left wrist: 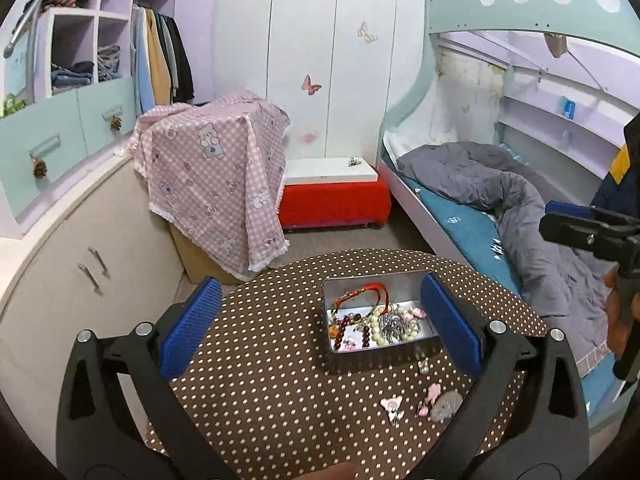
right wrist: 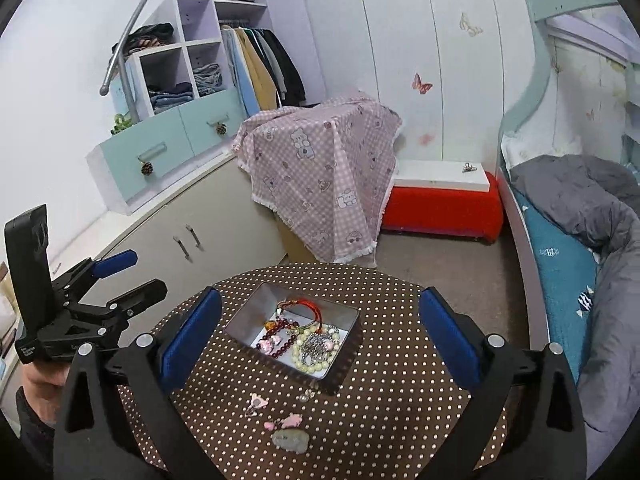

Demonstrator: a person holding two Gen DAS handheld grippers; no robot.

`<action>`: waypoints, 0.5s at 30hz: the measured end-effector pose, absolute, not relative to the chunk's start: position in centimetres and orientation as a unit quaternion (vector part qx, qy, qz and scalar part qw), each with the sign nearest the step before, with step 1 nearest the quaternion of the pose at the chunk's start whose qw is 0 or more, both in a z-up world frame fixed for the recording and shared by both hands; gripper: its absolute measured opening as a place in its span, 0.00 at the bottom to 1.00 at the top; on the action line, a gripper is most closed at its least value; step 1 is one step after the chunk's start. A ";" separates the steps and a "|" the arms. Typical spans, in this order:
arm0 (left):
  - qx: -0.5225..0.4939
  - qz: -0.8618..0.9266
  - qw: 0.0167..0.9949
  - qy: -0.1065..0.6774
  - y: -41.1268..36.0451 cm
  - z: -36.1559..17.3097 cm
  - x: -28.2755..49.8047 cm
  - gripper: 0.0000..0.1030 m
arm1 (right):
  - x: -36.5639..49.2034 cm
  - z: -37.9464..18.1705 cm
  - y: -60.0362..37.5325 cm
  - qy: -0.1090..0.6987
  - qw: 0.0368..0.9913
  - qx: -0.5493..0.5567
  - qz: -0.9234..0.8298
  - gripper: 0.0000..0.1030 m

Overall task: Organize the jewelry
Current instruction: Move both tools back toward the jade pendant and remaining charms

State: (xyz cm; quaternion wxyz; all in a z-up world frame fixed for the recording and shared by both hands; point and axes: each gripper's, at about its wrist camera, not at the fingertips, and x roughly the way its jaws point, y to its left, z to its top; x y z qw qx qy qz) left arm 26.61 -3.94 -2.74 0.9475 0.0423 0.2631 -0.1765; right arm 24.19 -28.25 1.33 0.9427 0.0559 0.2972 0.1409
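A silver metal tin [left wrist: 384, 354] [right wrist: 344, 360] sits on the round brown polka-dot table [left wrist: 260, 360] [right wrist: 400, 400]. Inside lie a red cord bracelet [left wrist: 368, 294] [right wrist: 308, 306], dark red beads, a pale pearl strand [right wrist: 310, 360] and silver chains. In front of the tin rest loose pink charms [left wrist: 432, 394] [right wrist: 286, 422] and a grey glittery piece [left wrist: 446, 404] [right wrist: 290, 440]. My left gripper [left wrist: 320, 328] hovers open over the table, the tin between its blue pads, nothing gripped. My right gripper [right wrist: 320, 332] is open too, above the tin, and empty.
A pink checked cloth [left wrist: 216, 184] [right wrist: 320, 176] covers a box behind the table. A red bench [left wrist: 334, 202] [right wrist: 444, 208] stands by the wall. The bed with a grey duvet [left wrist: 500, 200] [right wrist: 592, 200] is on the right, cabinets [left wrist: 80, 260] on the left.
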 end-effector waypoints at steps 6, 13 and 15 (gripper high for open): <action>0.047 -0.171 0.953 0.245 -3.0 -2.1 23.9 0.94 | 22.0 1.7 -28.3 0.286 0.947 0.049 0.138 0.92; 0.046 -0.174 0.954 0.241 -2.9 -2.7 21.8 0.94 | 19.8 0.4 -27.9 0.290 0.946 0.034 0.140 0.92; 0.042 -0.176 0.952 0.247 -2.9 -3.4 21.6 0.94 | 19.1 -0.1 -27.9 0.292 0.946 0.031 0.138 0.92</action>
